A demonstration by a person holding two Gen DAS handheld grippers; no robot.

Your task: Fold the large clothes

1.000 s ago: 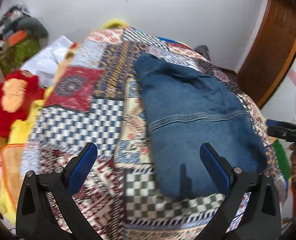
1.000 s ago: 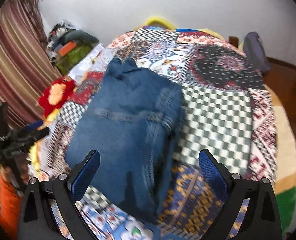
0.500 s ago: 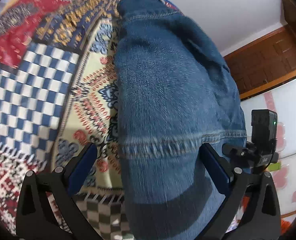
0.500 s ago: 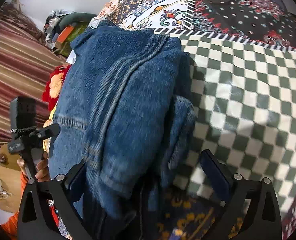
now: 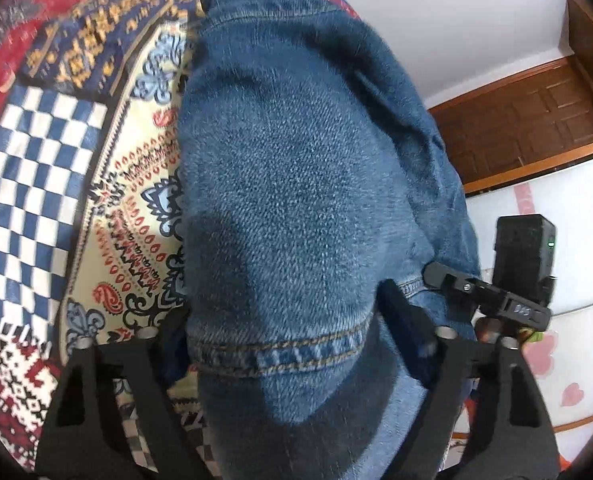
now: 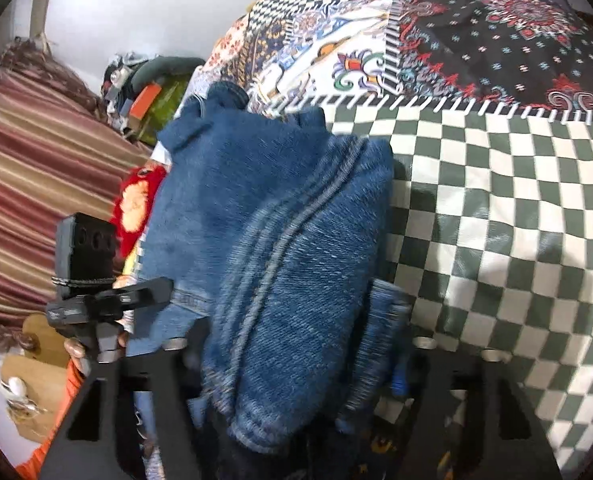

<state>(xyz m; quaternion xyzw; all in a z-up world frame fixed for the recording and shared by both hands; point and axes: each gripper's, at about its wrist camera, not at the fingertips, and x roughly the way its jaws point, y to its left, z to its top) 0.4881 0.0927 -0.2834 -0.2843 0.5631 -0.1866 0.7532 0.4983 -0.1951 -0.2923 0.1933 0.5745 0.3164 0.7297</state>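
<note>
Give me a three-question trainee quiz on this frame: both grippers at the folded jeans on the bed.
1. True or false: the folded jeans lie on a plain white sheet.
2. What sits between the fingers of the right gripper? A) a red plush toy B) a bunched denim edge C) nothing
3. Fill in: the left gripper, whose jaws have just been closing, straddles the jeans at a stitched ____.

Key: 1 false, it is a patchwork bedspread; 2 B; 3 hem.
</note>
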